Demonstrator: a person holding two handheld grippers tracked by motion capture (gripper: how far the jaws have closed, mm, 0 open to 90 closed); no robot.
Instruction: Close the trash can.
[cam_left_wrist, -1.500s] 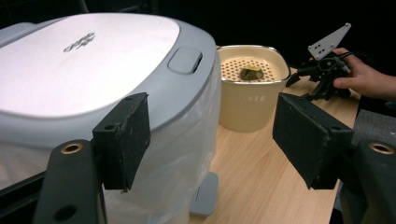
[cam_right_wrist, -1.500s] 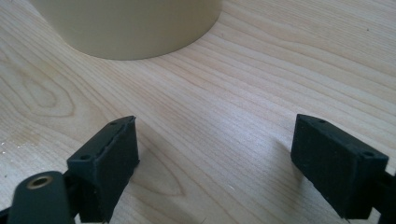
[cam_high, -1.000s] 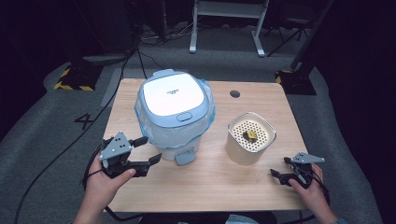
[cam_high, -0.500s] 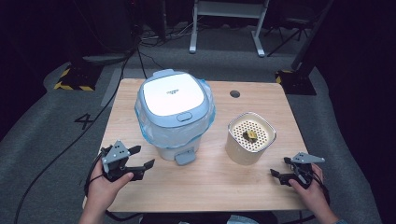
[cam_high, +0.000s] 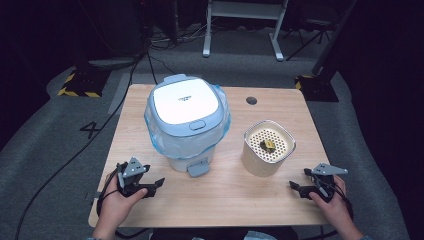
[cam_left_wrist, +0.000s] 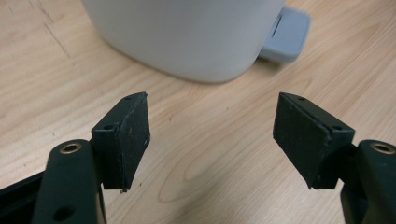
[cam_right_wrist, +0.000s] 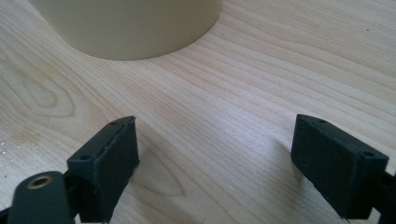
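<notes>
Honestly, the bin (cam_high: 186, 125) looks light for its bulk: a white plastic body with a pale blue lid, stiff enough to keep its shape but smooth and rounded, so I'd judge the walls too slippery and far too wide for those small jaws. The better places to take hold, to my eye, are the pedal (cam_high: 198, 168), a flat blue-grey tab sticking out at the near foot of the bin, or the little catch at the near edge of the lid. A thin clear bag is folded over the rim under the lid; it looks soft and crinkly and would likely tear or slide if pinched. The bin stands left of centre on the wooden table (cam_high: 280, 107), with a cream pot (cam_high: 268, 148) with a perforated top well apart to its right. The left gripper (cam_high: 150, 185) sits low at the near left edge, jaws apart with nothing between them, pointing towards the bin's base and the pedal. The right gripper (cam_high: 298, 186) rests at the near right, jaws likewise apart and empty, facing the pot's foot.
</notes>
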